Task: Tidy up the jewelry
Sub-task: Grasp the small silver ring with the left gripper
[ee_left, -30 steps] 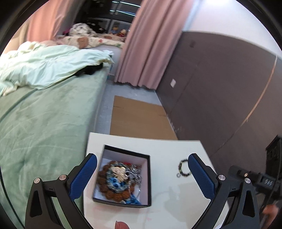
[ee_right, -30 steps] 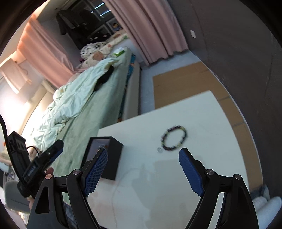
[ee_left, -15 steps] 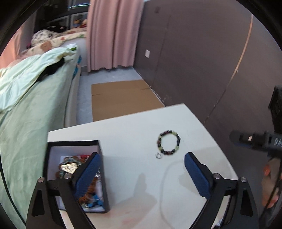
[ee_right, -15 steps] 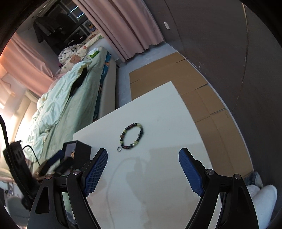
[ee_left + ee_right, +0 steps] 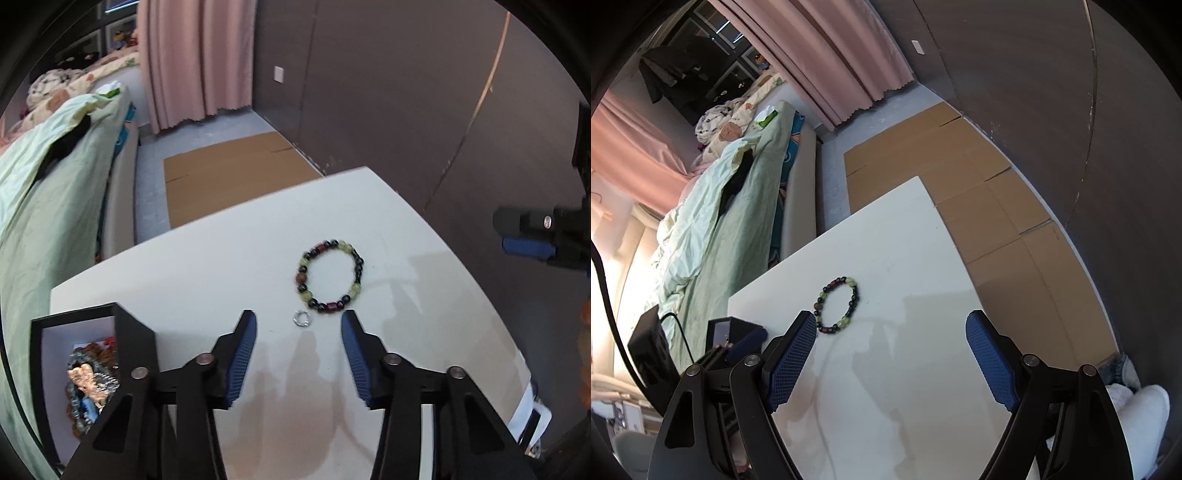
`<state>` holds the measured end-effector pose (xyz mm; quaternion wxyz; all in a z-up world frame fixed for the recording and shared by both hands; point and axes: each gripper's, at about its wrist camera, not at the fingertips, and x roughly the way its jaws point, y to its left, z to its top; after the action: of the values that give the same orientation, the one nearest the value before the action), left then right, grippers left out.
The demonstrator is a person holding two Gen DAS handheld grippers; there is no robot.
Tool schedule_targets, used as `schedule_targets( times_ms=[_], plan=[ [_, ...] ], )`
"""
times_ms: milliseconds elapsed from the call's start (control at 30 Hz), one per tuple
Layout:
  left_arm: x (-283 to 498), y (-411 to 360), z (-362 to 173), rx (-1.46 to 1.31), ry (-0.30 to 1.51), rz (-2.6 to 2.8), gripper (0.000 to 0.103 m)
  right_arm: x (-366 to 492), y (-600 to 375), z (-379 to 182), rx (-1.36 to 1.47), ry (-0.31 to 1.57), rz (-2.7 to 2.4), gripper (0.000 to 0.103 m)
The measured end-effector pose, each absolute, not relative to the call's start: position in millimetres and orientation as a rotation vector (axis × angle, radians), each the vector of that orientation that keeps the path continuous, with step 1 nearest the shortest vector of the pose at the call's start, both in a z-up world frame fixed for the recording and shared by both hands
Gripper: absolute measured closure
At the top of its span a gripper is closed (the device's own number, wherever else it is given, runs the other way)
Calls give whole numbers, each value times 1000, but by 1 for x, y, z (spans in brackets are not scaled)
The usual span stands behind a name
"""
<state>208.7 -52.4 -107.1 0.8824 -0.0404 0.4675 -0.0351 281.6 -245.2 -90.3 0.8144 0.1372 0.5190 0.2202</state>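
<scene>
A small silver ring (image 5: 302,319) lies loose on the white table (image 5: 207,273), just beside a beaded bracelet (image 5: 331,276) of black, green and reddish beads that rests flat nearby, neither yet put away. The left gripper (image 5: 298,328) points down at the ring, which sits ahead of and between its blue pads (image 5: 243,347); the jaws are closing with nothing pressed between them, apparently narrowing to suit so small a piece. To the left, at the table's edge, stands an open black jewelry box (image 5: 135,332) with a white lining, already holding a tangle of beads and a pale heart-shaped pendant (image 5: 83,373), the likely home for the two loose items. The right gripper (image 5: 890,339) hangs over the table nearer the person, its jaws spread wide and empty, the bracelet just ahead of its left pad; it seems held back to keep clear, or waiting for the bracelet. Flattened cardboard (image 5: 960,177) covers the floor beyond the table, a bed with pale green bedding (image 5: 713,221) runs alongside, and pink curtains (image 5: 192,59) hang at the far wall.
</scene>
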Motion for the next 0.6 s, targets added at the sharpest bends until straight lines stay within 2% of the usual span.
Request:
schedule_targets(
  times_ms=[67, 600],
  plan=[
    [211, -57, -113, -60, 991, -88, 64, 282, -246, -91, 299, 1109, 466, 20],
    [230, -63, -140, -13, 1006, -63, 72, 288, -243, -108, 250, 1162, 420, 20]
  ],
)
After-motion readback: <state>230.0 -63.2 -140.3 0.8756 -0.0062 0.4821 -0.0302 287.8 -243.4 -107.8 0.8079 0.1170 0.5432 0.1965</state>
